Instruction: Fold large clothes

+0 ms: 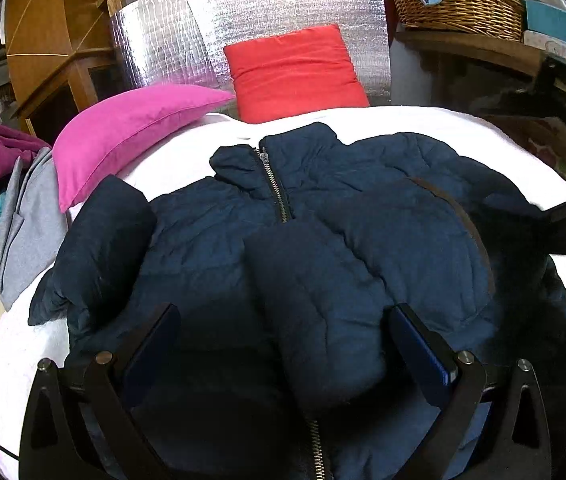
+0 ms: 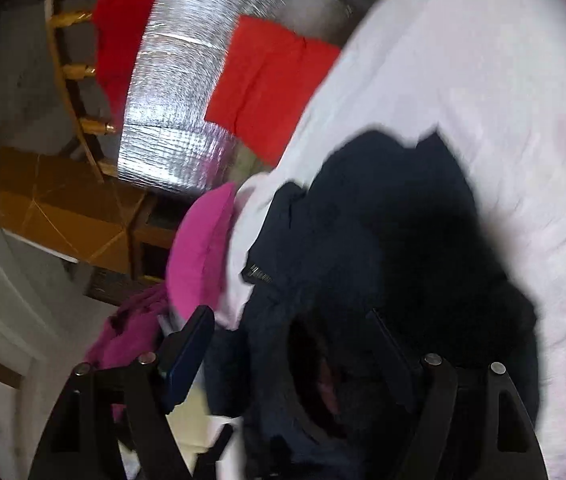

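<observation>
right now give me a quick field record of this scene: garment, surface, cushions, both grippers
garment: navy padded jacket, front up, zipper partly closed, one sleeve folded across the chest
surface: white bed cover
cushions: pink cushion left of the collar, red cushion behind it
left gripper: fingers apart over the jacket's lower front
right gripper: fingers apart, dark jacket fabric between them; grip unclear, view blurred

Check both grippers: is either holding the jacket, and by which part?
Nothing is held. The left gripper stands open over the jacket; the right gripper is open too.
</observation>
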`<state>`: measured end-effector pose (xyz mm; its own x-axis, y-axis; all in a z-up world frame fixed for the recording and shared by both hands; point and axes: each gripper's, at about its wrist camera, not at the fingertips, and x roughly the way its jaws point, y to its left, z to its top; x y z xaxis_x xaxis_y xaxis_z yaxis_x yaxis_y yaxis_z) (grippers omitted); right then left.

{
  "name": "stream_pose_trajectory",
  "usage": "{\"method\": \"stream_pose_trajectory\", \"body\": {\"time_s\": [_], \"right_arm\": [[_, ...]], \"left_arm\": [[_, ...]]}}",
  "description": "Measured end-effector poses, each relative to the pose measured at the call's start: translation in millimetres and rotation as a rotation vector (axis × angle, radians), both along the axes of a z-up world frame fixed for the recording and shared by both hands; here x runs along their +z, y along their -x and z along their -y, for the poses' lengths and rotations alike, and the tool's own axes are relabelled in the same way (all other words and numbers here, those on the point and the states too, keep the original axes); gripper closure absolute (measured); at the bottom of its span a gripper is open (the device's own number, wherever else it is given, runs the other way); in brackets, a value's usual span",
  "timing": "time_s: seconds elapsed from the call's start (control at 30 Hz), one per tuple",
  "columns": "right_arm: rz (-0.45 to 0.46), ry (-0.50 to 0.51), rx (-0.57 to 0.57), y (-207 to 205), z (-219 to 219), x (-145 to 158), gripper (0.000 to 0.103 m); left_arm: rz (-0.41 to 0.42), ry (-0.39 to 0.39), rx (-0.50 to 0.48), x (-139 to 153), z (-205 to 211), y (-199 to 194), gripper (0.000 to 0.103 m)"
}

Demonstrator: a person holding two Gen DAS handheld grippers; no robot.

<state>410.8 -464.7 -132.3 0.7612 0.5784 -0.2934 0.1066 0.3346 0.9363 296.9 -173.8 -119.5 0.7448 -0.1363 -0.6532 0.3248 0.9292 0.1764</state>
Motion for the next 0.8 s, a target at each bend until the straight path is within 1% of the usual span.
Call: {"method": "stream_pose_trajectory", "body": {"time_s": [0.03, 0.13, 0.2, 0.27, 0.33, 0.4, 0.47, 0.57, 0.6, 0.67, 0.8], "right_arm": [[-0.015, -0.02, 0.031, -6, -5, -6, 0.023], [-0.07, -0.043, 0.08, -21, -20, -22, 0.023], [-0.076, -0.073, 0.097, -28, -23, -27, 0.023], [-0.077, -0.074, 0.107, -31, -28, -29, 0.023], [-0.068, -0.089, 0.12, -30, -29, -29, 0.023], [-0.057, -0.131, 0.136, -33, -34, -30, 0.022], [-0.026, -0.178, 0.153, -36, -37, -27, 0.022], [0.046, -0.269, 0.201, -35, -41, -21, 0.021], [0.065, -0.277, 0.21, -35, -44, -17, 0.021], [0.087, -0.251, 0.217, -35, -46, -10, 0.021], [0.089, -0.249, 0.226, -36, -48, -8, 0.021]], "left_arm": [[-0.001, -0.002, -0.002, -1, 0, -1, 0.0], [-0.004, -0.009, -0.003, -3, -1, -3, 0.0], [-0.006, -0.01, -0.003, -5, -1, -4, 0.0], [-0.007, -0.012, -0.004, -6, 0, -5, 0.0], [-0.007, -0.016, -0.005, -6, 1, -5, 0.0], [-0.008, -0.021, -0.005, -8, 2, -6, 0.0], [-0.01, -0.022, -0.005, -8, 2, -6, 0.0], [-0.01, -0.02, -0.008, -8, 1, -7, 0.0], [-0.008, -0.02, -0.008, -8, 1, -7, 0.0], [-0.006, -0.021, -0.009, -7, 0, -7, 0.0], [-0.007, -0.02, -0.009, -8, 1, -7, 0.0]]}}
